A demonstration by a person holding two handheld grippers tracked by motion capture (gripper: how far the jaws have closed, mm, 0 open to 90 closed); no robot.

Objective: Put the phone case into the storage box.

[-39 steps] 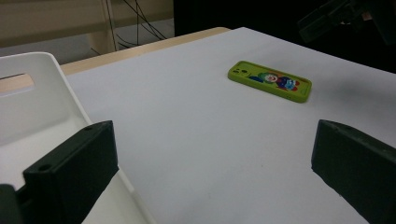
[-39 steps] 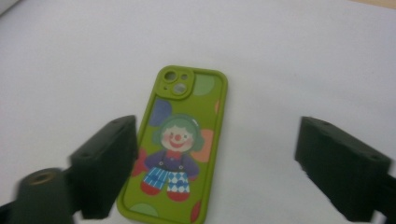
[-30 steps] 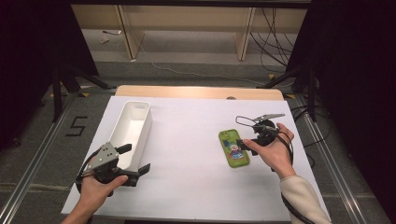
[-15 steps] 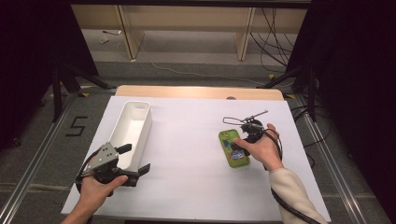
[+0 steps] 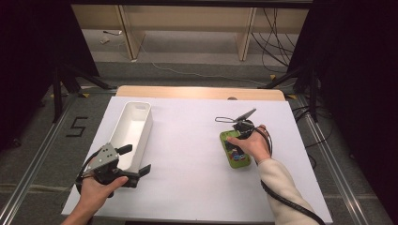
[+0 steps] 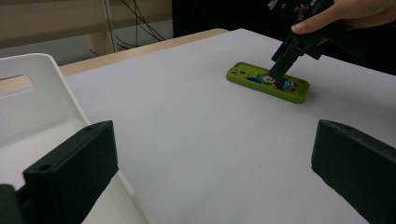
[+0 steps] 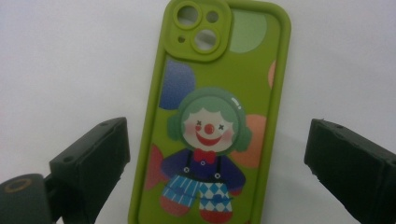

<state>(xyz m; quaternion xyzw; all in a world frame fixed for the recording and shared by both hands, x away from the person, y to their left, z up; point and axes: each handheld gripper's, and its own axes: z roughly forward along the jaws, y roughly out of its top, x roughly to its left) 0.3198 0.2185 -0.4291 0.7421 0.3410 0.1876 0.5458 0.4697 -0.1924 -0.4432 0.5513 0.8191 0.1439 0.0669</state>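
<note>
So the flat lime-green phone case with the cartoon clown printed on it (image 5: 234,149) is lying flat on the white table sheet (image 5: 197,164), over on the right half, camera cutouts pointing away from the person. The right gripper (image 5: 237,143) is parked right over it with the hand on top, and from its own camera you can see the case (image 7: 212,121) sitting straight between the two black jaws, which are spread wide, one on each long side, neither touching the edges. From the left gripper view one jaw tip of the right gripper (image 6: 280,70) looks like it's down on or just above the clown picture on the case (image 6: 268,81), hard to say which from that angle. The left gripper (image 5: 133,161) is well apart from all that, held low at the near left, jaws spread and holding nothing, right next to the near end of the long white plastic bin (image 5: 133,129). The bin runs lengthwise away from the person on the left half of the sheet.
</note>
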